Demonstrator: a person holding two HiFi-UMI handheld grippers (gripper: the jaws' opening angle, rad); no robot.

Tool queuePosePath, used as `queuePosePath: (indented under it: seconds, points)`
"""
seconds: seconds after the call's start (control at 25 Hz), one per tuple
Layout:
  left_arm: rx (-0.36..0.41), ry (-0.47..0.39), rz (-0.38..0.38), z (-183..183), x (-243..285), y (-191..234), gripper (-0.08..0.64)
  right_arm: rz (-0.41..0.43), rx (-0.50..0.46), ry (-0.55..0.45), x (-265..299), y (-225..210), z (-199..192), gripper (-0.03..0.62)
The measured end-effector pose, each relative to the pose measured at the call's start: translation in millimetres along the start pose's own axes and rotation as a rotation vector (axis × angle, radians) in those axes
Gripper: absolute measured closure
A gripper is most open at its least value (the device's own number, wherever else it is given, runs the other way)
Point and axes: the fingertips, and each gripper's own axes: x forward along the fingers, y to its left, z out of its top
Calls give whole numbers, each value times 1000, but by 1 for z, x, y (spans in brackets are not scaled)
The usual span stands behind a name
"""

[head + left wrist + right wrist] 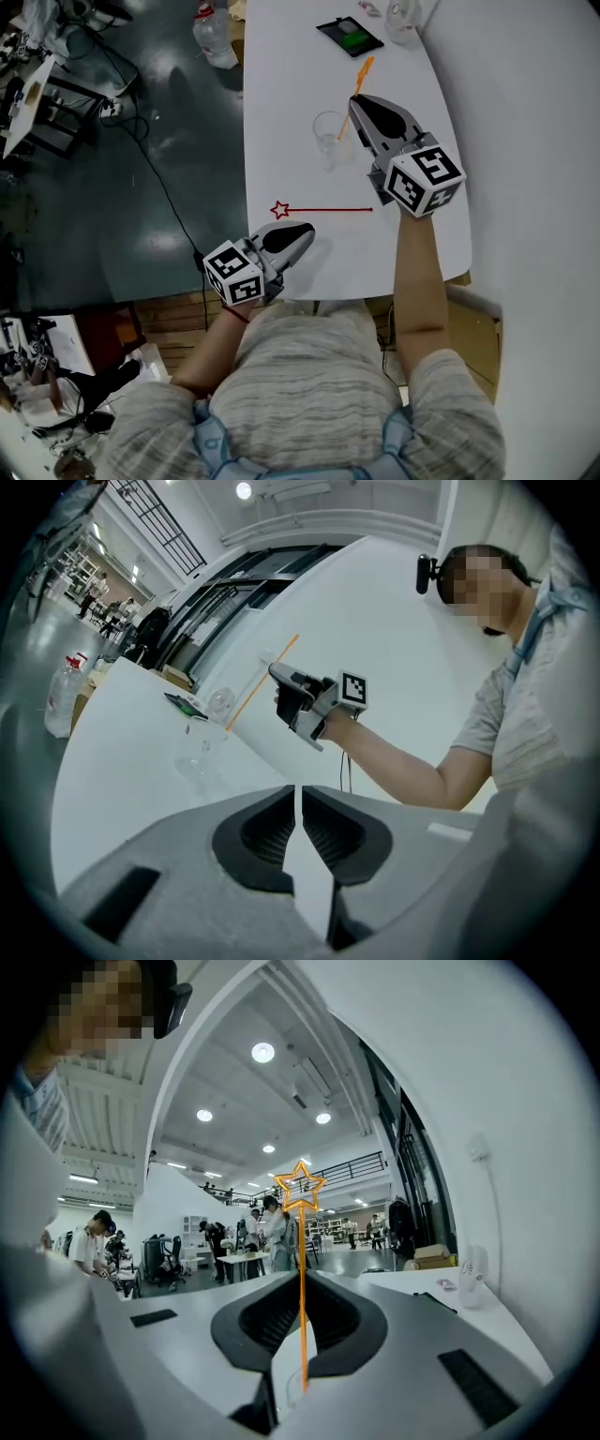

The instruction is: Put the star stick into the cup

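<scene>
Head view, far side: the right gripper hangs over the far half of the tabletop. Its fingers are pinched on an orange star stick that slants down toward the clear cup, with the lower end at the cup's mouth.
Head view, near side: a red star stick lies flat on the tabletop, star to the left, and neither gripper touches it. The left gripper rests just on the near side of it.
Left gripper view: the fingers are drawn in to a thin slit with nothing between them (idle, by the look of it). Beyond them the orange stick tilts over the cup, its lower tip about level with the rim.
Right gripper view: the fingers are clamped on the orange shaft, with the star standing above them. The lower end runs down past the fingers, and I cannot tell from here whether it has entered the cup.
Done: the orange stick is lifted and brought to the cup.
Left to do: lower it in and let go. The red stick is untouched, should it be wanted too.
</scene>
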Motion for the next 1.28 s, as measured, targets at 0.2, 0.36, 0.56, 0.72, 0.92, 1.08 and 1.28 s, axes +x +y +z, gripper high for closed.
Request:
queuePosePath:
  seconds: [0.2, 0.36, 0.56, 0.72, 0.92, 1.08, 1.28]
  points:
    - [-30, 36, -20, -13, 5, 3, 543, -50, 44, -4, 12, -20, -21, 569]
    - [-43, 42, -42, -17, 12, 4, 543, -59, 48, 54, 20, -24, -54, 571]
    - [-43, 38, -61, -18, 18, 5, 543, -68, 60, 100, 26, -23, -84, 571]
    - [-52, 36, -66, -21, 18, 7, 543, -71, 50, 118, 29, -21, -95, 569]
    - [-50, 38, -68, -24, 16, 8, 543, -78, 43, 128, 30, -21, -100, 571]
    - [-40, 36, -76, -24, 16, 8, 543, -86, 31, 132, 30, -19, -105, 569]
    - [-36, 19, -83, -23, 18, 8, 543, -90, 1, 182, 31, -16, -118, 569]
